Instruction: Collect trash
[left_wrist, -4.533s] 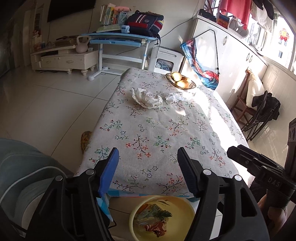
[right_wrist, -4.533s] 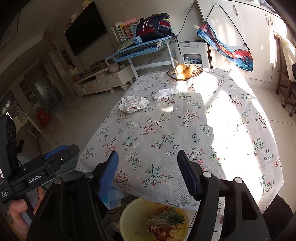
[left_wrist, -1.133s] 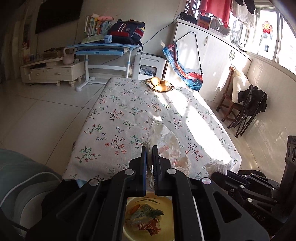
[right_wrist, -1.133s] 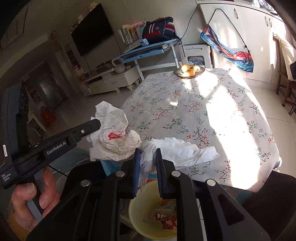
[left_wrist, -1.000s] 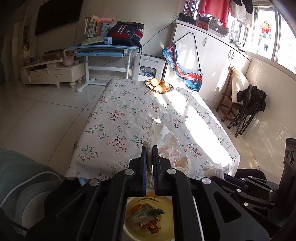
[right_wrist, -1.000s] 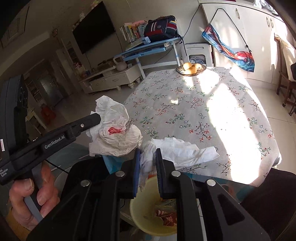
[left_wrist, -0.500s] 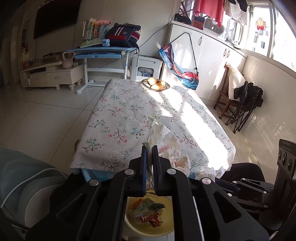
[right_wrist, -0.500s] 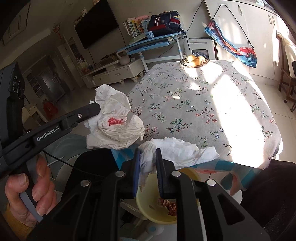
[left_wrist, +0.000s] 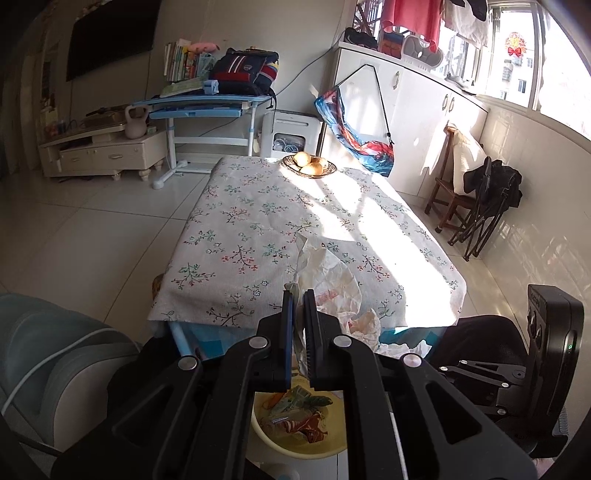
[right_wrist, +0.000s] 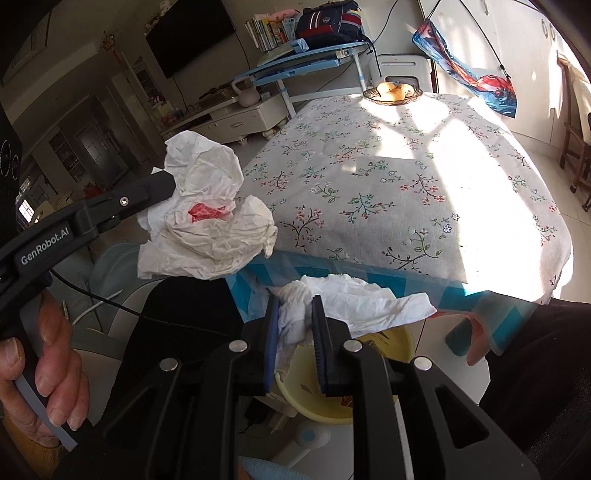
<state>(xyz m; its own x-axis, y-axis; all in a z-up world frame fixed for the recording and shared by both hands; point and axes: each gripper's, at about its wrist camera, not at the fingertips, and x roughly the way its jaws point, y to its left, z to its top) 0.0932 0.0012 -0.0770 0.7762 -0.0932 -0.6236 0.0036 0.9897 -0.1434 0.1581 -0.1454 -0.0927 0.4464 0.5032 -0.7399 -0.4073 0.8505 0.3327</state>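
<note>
Left gripper (left_wrist: 298, 295) and right gripper (right_wrist: 293, 301), both at lower centre, were clamped closed, pointing downward

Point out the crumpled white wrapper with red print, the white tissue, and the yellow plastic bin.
Crumpled white wrapper with red print (right_wrist: 214, 229), right wrist view, crumpled middle.
White tissue (right_wrist: 369, 306), right wrist view, spread sheet.
Yellow plastic bin (left_wrist: 295, 448), left wrist view, near rim.
</note>
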